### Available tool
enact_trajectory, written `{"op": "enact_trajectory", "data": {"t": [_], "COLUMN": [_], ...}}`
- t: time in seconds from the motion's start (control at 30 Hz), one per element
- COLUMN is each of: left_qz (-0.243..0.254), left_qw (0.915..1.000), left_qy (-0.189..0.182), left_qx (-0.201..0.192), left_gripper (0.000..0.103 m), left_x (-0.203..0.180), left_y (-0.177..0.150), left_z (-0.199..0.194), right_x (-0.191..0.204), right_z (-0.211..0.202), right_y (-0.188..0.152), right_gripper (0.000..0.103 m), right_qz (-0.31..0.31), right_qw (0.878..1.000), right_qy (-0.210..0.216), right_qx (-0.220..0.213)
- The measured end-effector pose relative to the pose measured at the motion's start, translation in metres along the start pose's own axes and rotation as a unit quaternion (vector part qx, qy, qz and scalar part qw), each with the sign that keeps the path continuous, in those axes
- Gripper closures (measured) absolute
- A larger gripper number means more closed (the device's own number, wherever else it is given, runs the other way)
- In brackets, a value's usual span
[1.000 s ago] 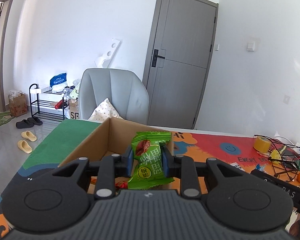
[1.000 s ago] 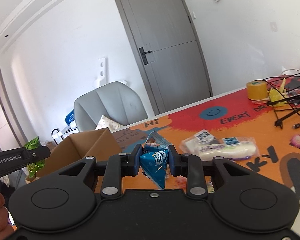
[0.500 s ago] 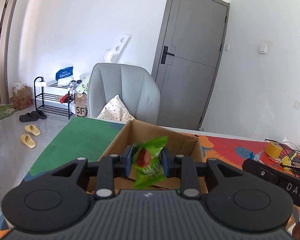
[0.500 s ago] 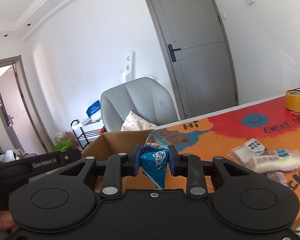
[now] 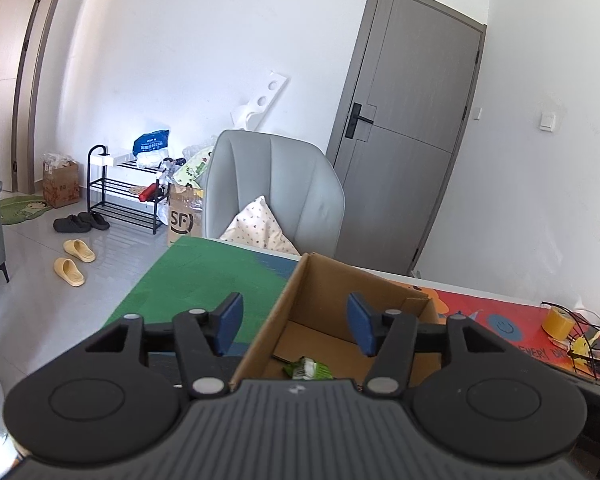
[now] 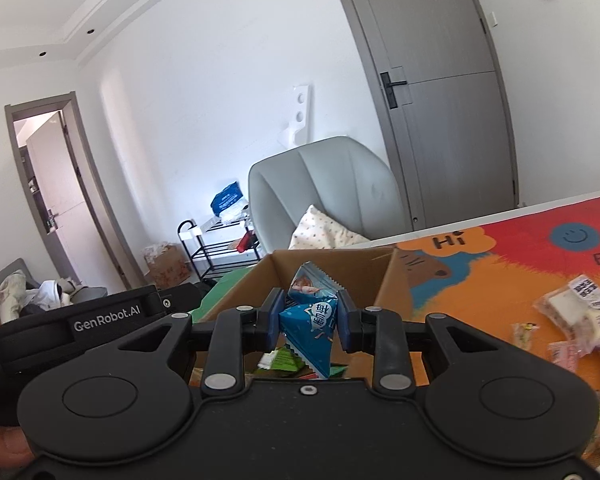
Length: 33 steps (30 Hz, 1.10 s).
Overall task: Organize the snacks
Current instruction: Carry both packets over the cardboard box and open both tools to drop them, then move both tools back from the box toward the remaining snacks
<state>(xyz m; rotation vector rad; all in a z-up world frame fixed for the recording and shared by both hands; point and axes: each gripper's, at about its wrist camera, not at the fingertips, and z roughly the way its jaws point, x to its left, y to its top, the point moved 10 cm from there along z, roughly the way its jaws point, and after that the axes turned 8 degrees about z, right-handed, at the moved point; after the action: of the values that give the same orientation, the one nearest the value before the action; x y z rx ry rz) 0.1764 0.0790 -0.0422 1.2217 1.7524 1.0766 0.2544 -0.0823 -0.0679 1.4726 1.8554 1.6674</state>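
While the left gripper (image 5: 294,322) hangs over the near left wall of the cardboard box (image 5: 320,280), its blue pads stand spread with nothing between them, the jaws having just been opening; the green snack packet (image 5: 307,368) lies loose on the box floor below. To its right, the right gripper (image 6: 309,317) pinches a blue triangular snack packet (image 6: 310,326) between its pads, held above the same box (image 6: 364,276). Further right, more wrapped snacks (image 6: 580,312) lie scattered on the orange and red table mat (image 6: 480,280), well apart from the box.
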Motion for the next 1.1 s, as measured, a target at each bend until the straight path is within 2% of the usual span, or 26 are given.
{"op": "enact_trajectory", "data": {"t": [0.13, 0.2, 0.27, 0.43, 0.67, 0.8, 1.1], "left_qz": [-0.003, -0.004, -0.003, -0.005, 0.015, 0.016, 0.043], "left_qw": [0.9999, 0.9998, 0.9997, 0.9995, 0.9996, 0.9997, 0.9985], "left_qy": [0.012, 0.019, 0.024, 0.029, 0.013, 0.004, -0.015], "left_qx": [-0.001, 0.0, 0.002, 0.005, 0.018, 0.019, 0.031], "left_gripper": [0.031, 0.028, 0.024, 0.014, 0.012, 0.006, 0.005], "left_x": [0.01, 0.014, 0.017, 0.011, -0.01, -0.022, -0.056], "left_y": [0.002, 0.002, 0.001, -0.005, -0.016, -0.02, -0.034], "left_z": [-0.004, -0.006, -0.006, -0.009, -0.009, -0.01, -0.009], "right_x": [0.013, 0.014, 0.01, -0.005, -0.029, -0.045, -0.082], "right_z": [0.005, 0.007, 0.006, -0.003, -0.018, -0.031, -0.056], "right_y": [-0.004, -0.005, -0.004, 0.001, -0.007, -0.008, -0.007], "right_gripper": [0.07, 0.056, 0.05, 0.047, 0.037, 0.029, 0.014], "right_qz": [0.008, 0.014, 0.019, 0.031, 0.03, 0.034, 0.056], "right_qw": [1.0, 1.0, 1.0, 0.999, 0.999, 0.997, 0.993], "right_qy": [0.013, 0.016, 0.007, -0.012, -0.046, -0.067, -0.101], "right_qx": [0.005, 0.011, 0.008, 0.0, 0.003, -0.001, -0.015]}}
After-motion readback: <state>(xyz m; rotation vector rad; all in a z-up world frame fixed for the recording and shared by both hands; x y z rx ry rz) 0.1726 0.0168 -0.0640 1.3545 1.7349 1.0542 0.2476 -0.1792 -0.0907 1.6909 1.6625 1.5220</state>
